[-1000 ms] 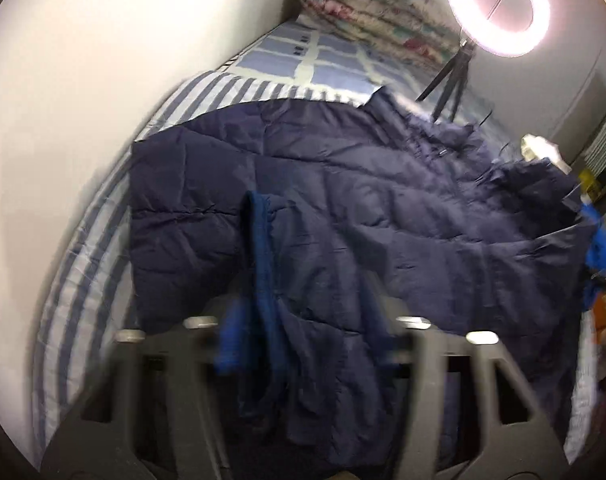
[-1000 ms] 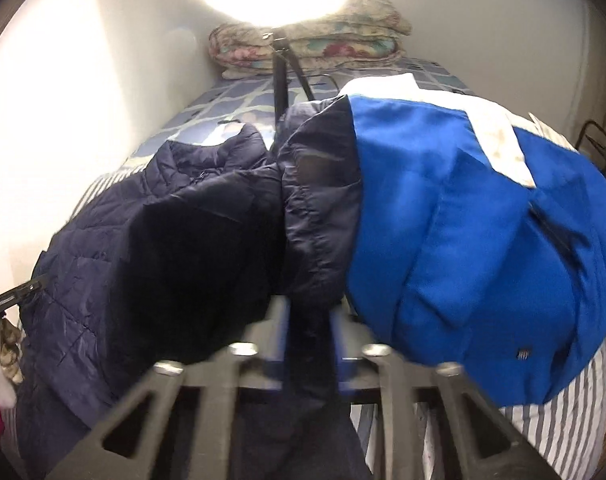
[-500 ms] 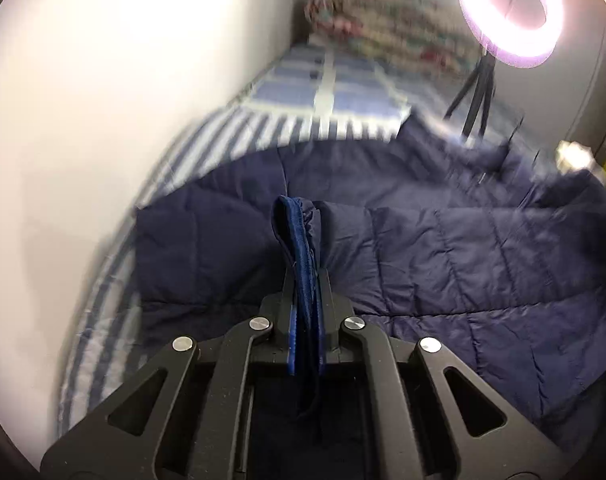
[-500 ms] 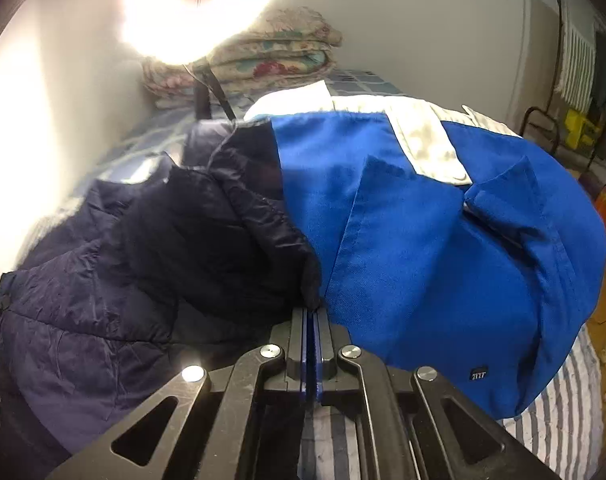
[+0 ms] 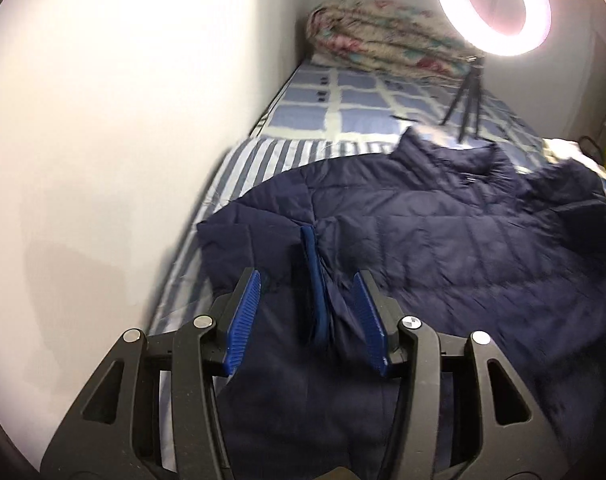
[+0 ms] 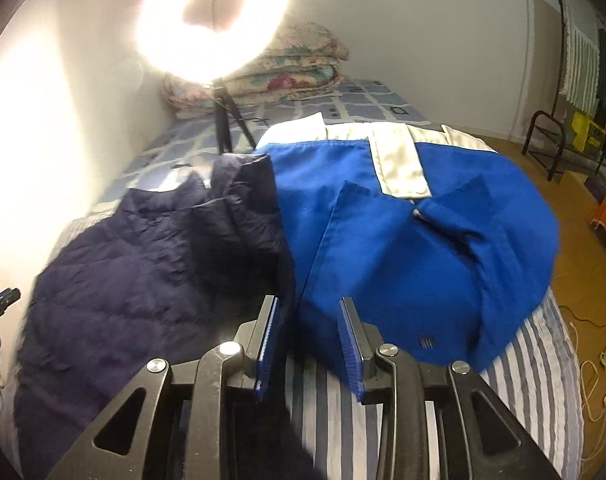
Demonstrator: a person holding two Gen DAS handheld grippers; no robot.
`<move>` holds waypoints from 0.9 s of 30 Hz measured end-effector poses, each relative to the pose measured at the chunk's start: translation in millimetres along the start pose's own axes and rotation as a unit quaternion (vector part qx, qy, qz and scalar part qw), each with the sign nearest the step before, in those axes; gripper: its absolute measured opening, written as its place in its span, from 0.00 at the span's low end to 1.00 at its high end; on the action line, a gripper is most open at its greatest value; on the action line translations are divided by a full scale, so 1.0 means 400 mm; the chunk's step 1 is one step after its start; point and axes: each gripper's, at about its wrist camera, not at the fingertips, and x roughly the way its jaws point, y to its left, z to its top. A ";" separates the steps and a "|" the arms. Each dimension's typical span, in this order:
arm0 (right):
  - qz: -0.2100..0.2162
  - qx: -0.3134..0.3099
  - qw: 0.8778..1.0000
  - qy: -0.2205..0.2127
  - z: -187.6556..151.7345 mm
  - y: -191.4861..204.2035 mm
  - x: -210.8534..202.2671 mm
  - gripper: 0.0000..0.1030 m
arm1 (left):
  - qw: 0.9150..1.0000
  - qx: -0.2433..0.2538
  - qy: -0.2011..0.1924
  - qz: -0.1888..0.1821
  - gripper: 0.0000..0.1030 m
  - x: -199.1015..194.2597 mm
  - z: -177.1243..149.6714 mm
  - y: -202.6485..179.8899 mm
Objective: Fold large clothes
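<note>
A navy quilted jacket (image 5: 443, 248) covers most of the bed ahead of the left gripper (image 5: 309, 308), whose jaws stand apart with a raised fold of jacket edge (image 5: 313, 276) between them. A white wall (image 5: 103, 140) closes off the 9 o'clock side. At 12 o'clock, striped sheet (image 5: 271, 156) and checked bedding lie bare. A ring light tripod (image 5: 469, 100) stands at 1 o'clock, folded quilts (image 5: 375, 40) behind it.

The right gripper (image 6: 309, 344), jaws parted, faces a blue garment (image 6: 403, 248) at 1 o'clock. Bare striped sheet lies at 3 o'clock, toward the bed edge.
</note>
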 end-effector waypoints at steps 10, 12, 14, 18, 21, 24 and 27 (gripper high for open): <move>0.063 -0.030 0.998 -0.001 -0.174 -0.054 -0.318 0.30 | 0.999 0.009 -0.001 -0.049 0.60 -0.361 -0.178 0.025; 0.073 -0.036 0.997 0.006 -0.221 -0.060 -0.361 0.31 | 0.999 0.004 0.010 -0.053 0.66 -0.408 -0.238 0.036; 0.084 -0.042 0.995 0.018 -0.276 -0.067 -0.401 0.32 | 0.998 -0.003 0.022 -0.059 0.67 -0.441 -0.293 0.048; 0.095 -0.042 0.993 0.048 -0.389 -0.083 -0.447 0.57 | 0.995 -0.031 0.066 -0.061 0.67 -0.495 -0.433 0.087; 0.102 -0.030 0.991 0.083 -0.475 -0.099 -0.447 0.60 | 0.993 -0.044 0.100 -0.050 0.68 -0.497 -0.521 0.121; 0.102 -0.016 0.987 0.125 -0.558 -0.112 -0.426 0.60 | 0.987 -0.067 0.139 -0.038 0.68 -0.474 -0.594 0.153; 0.106 -0.007 0.981 0.161 -0.626 -0.114 -0.403 0.60 | 0.983 -0.083 0.161 -0.039 0.68 -0.463 -0.652 0.172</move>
